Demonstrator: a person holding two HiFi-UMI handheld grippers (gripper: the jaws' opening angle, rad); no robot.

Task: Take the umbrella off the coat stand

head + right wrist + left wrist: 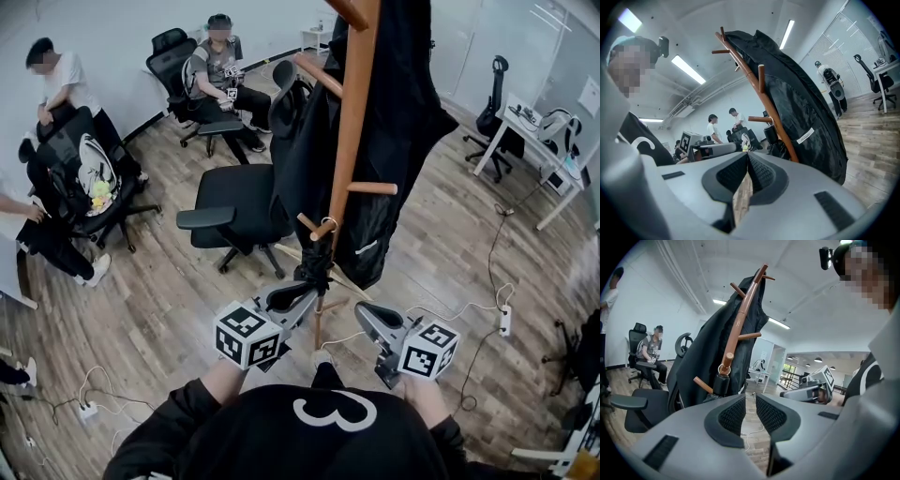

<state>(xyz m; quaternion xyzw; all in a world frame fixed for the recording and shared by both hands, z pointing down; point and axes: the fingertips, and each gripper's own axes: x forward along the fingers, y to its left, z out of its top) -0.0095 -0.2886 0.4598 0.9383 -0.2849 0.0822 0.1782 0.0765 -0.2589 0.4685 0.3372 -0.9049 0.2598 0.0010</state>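
A wooden coat stand (pixel 352 122) rises right in front of me with a black coat (pixel 408 112) draped over it. A folded black umbrella (pixel 315 267) hangs by a loop from a low peg on the pole. In the left gripper view the umbrella (pixel 720 383) is just beyond and left of my jaws. My left gripper (pixel 307 291) stands open by a narrow gap, nothing in it, close to the umbrella's lower part. My right gripper (pixel 361 311) is shut and empty, to the right of the pole's foot. The right gripper view shows the umbrella (pixel 770 134) beside the pole (pixel 761 101).
A black office chair (pixel 234 206) stands just left of the stand. Two people are by more chairs at the back left. A power strip (pixel 504 321) and cables lie on the wood floor at right. A white desk (pixel 530 141) stands far right.
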